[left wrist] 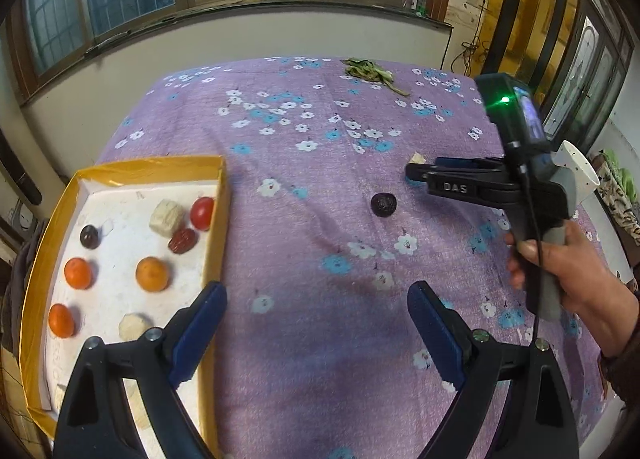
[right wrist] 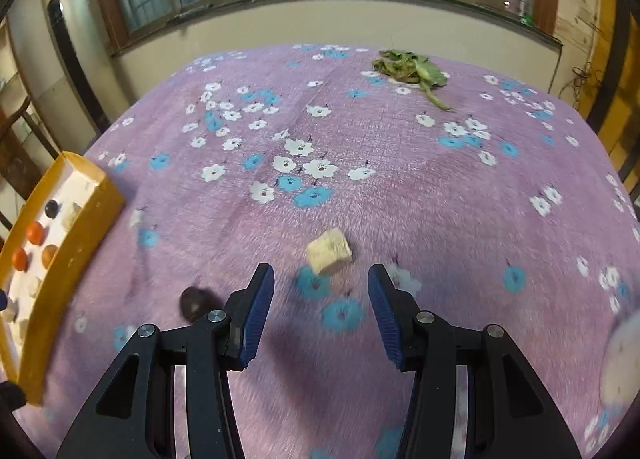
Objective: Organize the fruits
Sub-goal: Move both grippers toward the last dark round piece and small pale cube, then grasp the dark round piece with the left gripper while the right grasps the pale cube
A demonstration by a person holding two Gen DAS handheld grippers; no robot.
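Note:
A yellow-rimmed tray [left wrist: 222,211] at the left holds oranges [left wrist: 152,274], a red tomato [left wrist: 202,212], a red date [left wrist: 182,241], a dark plum [left wrist: 89,236] and pale cubes [left wrist: 167,217]. It also shows in the right wrist view [right wrist: 86,227]. A dark plum [left wrist: 383,204] lies loose on the purple floral cloth [left wrist: 320,259]; it also shows in the right wrist view [right wrist: 195,302]. A pale cube [right wrist: 329,251] lies just ahead of my open, empty right gripper [right wrist: 321,309]. In the left view the right gripper [left wrist: 416,173] hovers beyond the plum. My left gripper [left wrist: 316,331] is open and empty beside the tray.
A heap of wilted green leaves [right wrist: 412,69] lies at the far edge of the table. A wall and windows stand behind the table. A white cup [left wrist: 578,175] stands at the right edge. Another pale object [right wrist: 620,363] is blurred at the right.

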